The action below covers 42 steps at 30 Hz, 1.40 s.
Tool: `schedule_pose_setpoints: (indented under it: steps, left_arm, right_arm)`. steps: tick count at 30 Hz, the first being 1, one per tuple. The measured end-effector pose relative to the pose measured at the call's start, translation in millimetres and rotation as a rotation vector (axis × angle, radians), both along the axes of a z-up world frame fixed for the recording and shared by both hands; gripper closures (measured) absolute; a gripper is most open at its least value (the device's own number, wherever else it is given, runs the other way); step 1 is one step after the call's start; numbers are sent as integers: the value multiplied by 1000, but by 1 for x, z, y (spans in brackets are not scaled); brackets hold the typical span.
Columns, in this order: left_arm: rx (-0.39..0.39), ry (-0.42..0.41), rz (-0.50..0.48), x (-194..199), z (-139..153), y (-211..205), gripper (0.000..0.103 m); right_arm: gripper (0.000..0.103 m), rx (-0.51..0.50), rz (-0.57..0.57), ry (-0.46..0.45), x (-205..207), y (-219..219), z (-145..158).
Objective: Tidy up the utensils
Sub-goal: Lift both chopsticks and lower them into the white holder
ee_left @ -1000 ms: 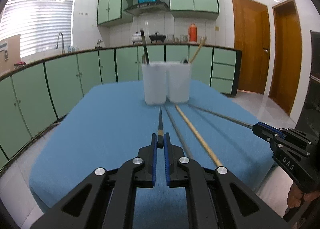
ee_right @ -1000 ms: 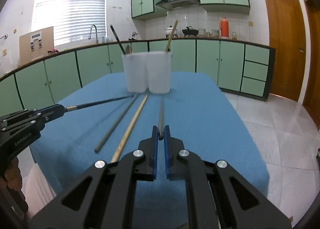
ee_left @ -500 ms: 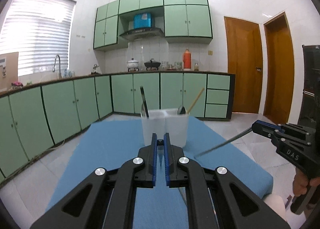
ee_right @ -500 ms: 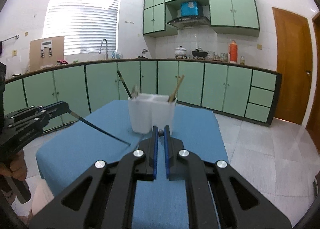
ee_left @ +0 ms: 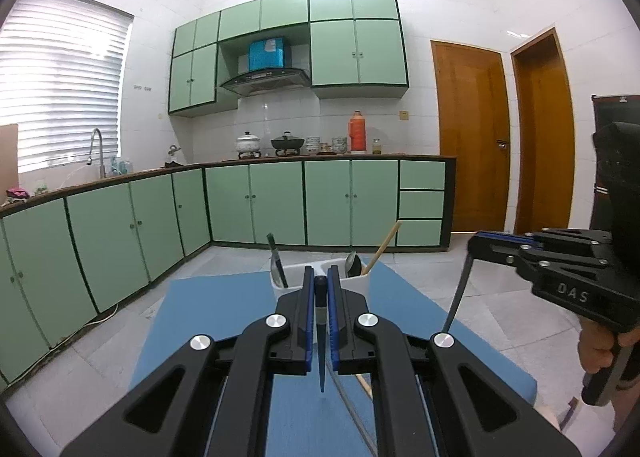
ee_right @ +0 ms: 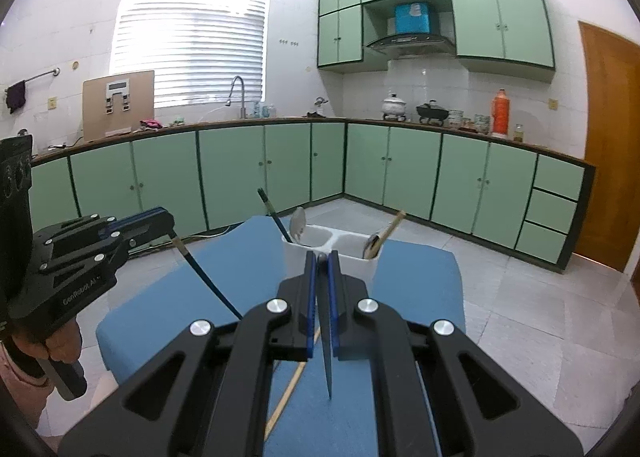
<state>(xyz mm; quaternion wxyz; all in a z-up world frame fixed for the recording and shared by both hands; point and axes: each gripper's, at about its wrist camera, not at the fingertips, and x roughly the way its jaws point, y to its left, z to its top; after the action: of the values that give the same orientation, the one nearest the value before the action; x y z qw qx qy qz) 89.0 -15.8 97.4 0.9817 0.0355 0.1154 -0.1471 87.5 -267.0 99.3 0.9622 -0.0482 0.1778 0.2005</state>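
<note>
My left gripper (ee_left: 319, 286) is shut on a dark chopstick (ee_left: 321, 357) that hangs tip-down above the blue table (ee_left: 208, 321). My right gripper (ee_right: 321, 263) is shut on a grey chopstick (ee_right: 327, 353), also hanging tip-down. Each gripper shows in the other's view, the right gripper (ee_left: 474, 246) and the left gripper (ee_right: 170, 223), both raised well above the table. The white two-compartment holder (ee_right: 332, 253) stands at the far end of the table; it holds a dark chopstick (ee_right: 274, 215), spoons and a wooden chopstick (ee_right: 390, 227). A wooden chopstick (ee_right: 290, 391) and a grey one (ee_left: 352, 409) lie on the table.
Green cabinets (ee_left: 280, 201) line the room behind the table. Tiled floor (ee_right: 520, 297) surrounds the table. Wooden doors (ee_left: 472, 137) stand at the right.
Both grippers have lifted their chopsticks off the table and swung them from lying flat to hanging tip-down, high above the table.
</note>
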Motion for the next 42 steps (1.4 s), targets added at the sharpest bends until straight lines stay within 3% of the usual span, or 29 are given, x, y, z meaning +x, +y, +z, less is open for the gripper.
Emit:
schedule_pose_setpoints:
  steps: [9, 18, 26, 34, 42]
  left_arm:
    - [-39, 1, -28, 12, 23, 7, 97]
    - [-57, -126, -25, 24, 66, 2, 97]
    - [-79, -196, 2, 69, 99, -5, 97]
    - [-64, -165, 34, 131, 92, -12, 97]
    - [-47, -80, 45, 181, 57, -16, 97]
  right_arm:
    - [98, 20, 11, -19, 16, -1, 28]
    - [98, 70, -7, -131, 45, -3, 87]
    - [98, 99, -33, -157, 101, 1, 113]
    - [98, 130, -60, -139, 169, 5, 106]
    - [98, 128, -67, -41, 206, 16, 54]
